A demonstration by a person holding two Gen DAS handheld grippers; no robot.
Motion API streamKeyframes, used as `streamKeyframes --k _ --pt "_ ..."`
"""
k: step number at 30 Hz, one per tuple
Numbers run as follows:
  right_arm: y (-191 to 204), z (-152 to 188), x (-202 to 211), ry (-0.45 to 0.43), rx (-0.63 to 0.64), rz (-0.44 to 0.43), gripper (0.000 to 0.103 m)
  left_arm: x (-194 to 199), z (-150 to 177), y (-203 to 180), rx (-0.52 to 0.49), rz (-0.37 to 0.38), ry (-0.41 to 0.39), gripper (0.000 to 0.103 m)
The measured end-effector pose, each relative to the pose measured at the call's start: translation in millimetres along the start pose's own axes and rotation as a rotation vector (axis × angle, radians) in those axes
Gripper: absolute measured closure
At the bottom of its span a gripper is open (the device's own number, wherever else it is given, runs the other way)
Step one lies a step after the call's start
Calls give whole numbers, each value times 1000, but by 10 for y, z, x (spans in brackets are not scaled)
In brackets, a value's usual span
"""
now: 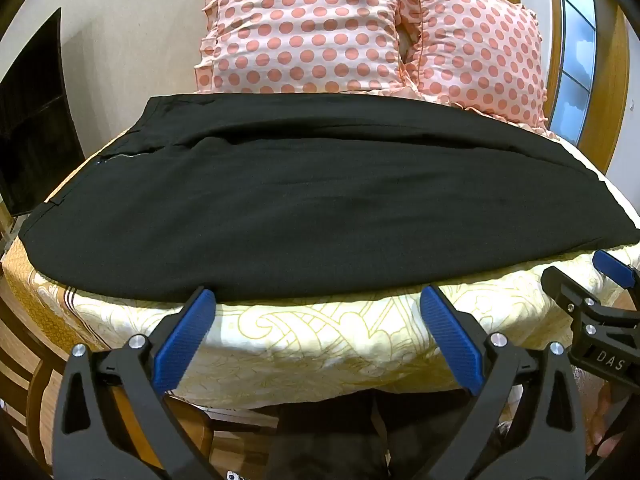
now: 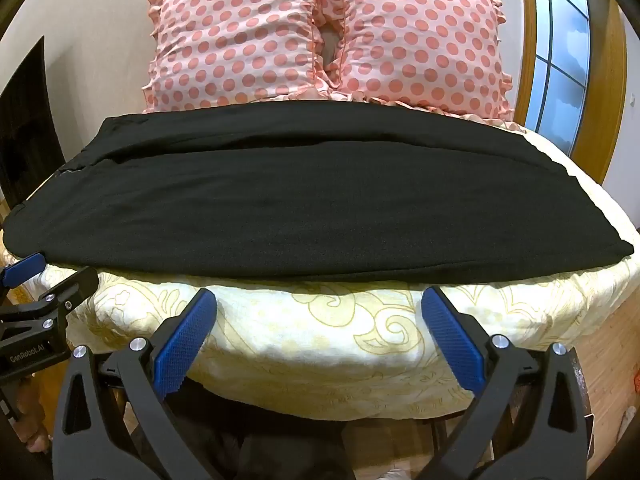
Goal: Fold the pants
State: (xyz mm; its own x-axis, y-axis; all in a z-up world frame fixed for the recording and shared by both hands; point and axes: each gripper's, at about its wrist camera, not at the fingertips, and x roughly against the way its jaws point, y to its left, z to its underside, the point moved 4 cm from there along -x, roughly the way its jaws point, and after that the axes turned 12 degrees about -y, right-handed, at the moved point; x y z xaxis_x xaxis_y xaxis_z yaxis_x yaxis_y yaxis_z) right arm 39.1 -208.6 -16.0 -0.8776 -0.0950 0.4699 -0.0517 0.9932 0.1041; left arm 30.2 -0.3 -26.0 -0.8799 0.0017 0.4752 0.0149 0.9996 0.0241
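Ribbed blue pads [image 1: 450,340] of the left tongs [image 1: 318,300] are spread wide, as on the right tongs [image 2: 318,304]; smooth black pants [image 1: 288,200] are laid flat just beyond both, across a patterned bedspread [image 2: 340,340].

Two polka-dot pillows [image 2: 324,36] vs beige wall [image 2: 96,16]; wood-framed window [image 2: 560,52] on rt; floral bedsheet [image 2: 320,332].

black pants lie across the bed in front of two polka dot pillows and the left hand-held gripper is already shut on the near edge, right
Not quite. The left hand-held gripper is open, its jaws spread just short of the black pants, as the left wrist view shows. The rest holds: the pants lie across the bed before two polka dot pillows.
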Motion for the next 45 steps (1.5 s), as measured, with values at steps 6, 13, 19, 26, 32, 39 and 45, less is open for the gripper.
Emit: streamKeyframes --k 6,13,19,26,32,39,45 --pt "2 -4 5 -1 0 1 1 -3 0 3 6 3 5 2" --pt "8 -6 7 -3 2 2 1 -3 0 3 6 3 3 2" --pt "16 -8 4 -4 3 2 1 -3 0 3 6 3 3 2" --pt "18 -2 1 -6 6 4 1 -2 0 3 6 3 2 2" --pt "18 1 -2 -7 7 5 1 -4 -5 5 7 3 2 2" --pt "17 4 -7 -8 8 5 1 -3 -3 4 6 3 0 2" --pt "17 8 -9 -9 10 6 1 -3 -6 4 6 3 0 2"
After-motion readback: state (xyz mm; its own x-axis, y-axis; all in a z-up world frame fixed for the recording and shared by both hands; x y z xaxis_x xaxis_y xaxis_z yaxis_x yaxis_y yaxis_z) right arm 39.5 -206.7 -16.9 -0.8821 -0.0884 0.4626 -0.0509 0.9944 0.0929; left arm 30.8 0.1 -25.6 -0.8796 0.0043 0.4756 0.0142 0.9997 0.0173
